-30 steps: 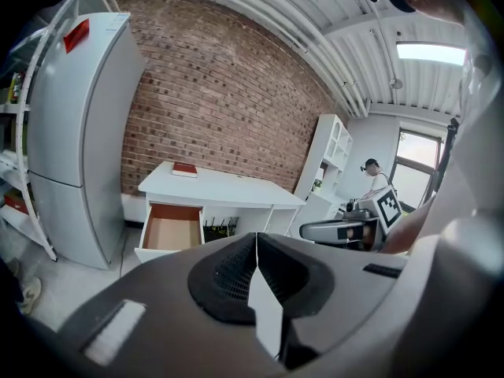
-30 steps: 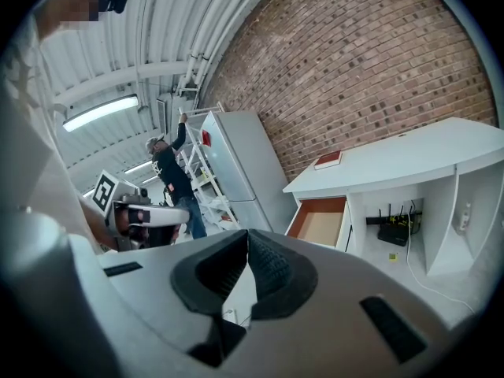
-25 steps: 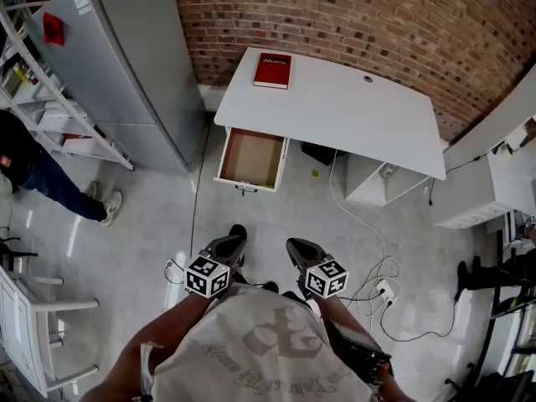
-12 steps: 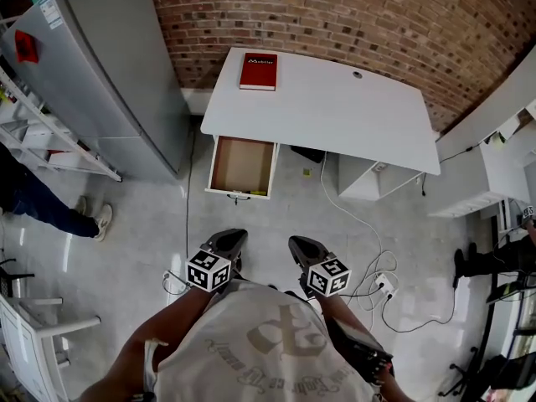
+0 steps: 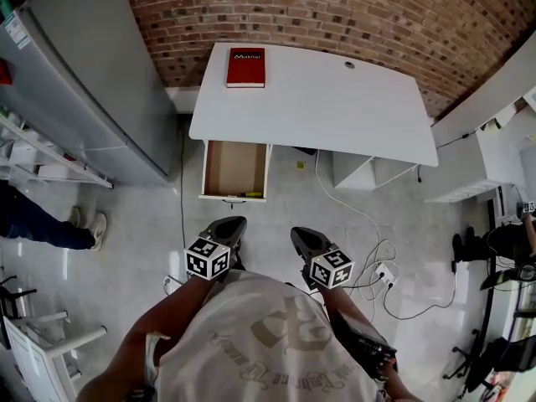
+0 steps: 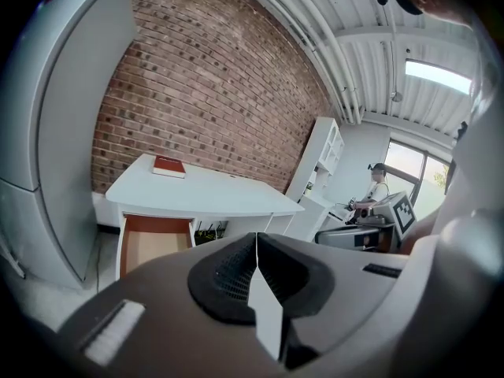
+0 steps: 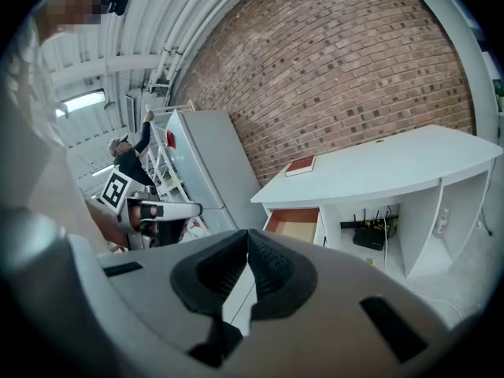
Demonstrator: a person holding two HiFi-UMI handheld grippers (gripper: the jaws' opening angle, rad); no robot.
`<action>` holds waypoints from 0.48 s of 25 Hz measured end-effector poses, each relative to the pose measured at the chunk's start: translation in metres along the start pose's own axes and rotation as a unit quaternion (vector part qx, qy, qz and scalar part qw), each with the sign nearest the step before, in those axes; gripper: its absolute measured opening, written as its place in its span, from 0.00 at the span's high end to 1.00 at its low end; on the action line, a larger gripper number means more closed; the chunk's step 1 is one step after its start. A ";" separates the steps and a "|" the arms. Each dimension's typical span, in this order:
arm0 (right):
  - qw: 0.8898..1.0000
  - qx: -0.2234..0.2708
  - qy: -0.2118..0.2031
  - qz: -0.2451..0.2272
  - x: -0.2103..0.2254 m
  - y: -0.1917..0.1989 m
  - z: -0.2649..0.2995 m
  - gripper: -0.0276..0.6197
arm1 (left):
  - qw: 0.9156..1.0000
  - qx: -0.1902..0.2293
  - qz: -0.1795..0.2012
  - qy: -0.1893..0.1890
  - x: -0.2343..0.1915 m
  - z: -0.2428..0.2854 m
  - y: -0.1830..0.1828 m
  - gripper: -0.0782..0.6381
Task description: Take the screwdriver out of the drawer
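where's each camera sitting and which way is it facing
Head view: on the person's head, looking steeply down at the desk, open drawer and floor; shirt, arms, left gripper and right gripper show.
Left gripper view: on the left gripper, facing the desk along its shut fingers.
Right gripper view: on the right gripper, facing the desk along its shut fingers.
Shared: all three show the drawer and the red book on the desk.

Yellowish speck (image 5: 251, 193) at drawer (image 5: 230, 166) front — perhaps the screwdriver, too small to tell, bystander (image 5: 42, 229) cut by left edge
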State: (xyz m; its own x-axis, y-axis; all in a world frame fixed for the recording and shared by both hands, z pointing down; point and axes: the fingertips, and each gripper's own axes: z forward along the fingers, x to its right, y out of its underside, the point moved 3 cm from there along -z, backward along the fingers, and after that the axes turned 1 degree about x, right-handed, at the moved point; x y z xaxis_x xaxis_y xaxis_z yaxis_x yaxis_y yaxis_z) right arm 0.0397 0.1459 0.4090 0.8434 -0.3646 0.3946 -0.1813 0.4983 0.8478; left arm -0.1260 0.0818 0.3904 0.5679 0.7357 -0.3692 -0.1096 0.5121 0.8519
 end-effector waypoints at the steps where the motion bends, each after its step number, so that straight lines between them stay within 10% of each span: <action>1: 1.000 -0.001 0.002 0.002 0.002 -0.002 0.003 0.95 | 1.000 -0.002 -0.001 0.001 -0.004 0.002 -0.002 0.88; 12: 0.999 0.008 0.031 0.016 0.016 -0.028 0.056 0.95 | 0.999 -0.016 0.010 0.026 -0.062 0.031 -0.035 0.88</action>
State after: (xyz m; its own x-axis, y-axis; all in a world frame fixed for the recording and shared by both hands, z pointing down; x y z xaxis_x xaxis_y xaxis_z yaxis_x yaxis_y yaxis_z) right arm 0.0302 0.0822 0.4113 0.8670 -0.2980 0.3995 -0.2166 0.4965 0.8406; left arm -0.1325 0.0045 0.3947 0.5230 0.7674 -0.3710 -0.1474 0.5102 0.8473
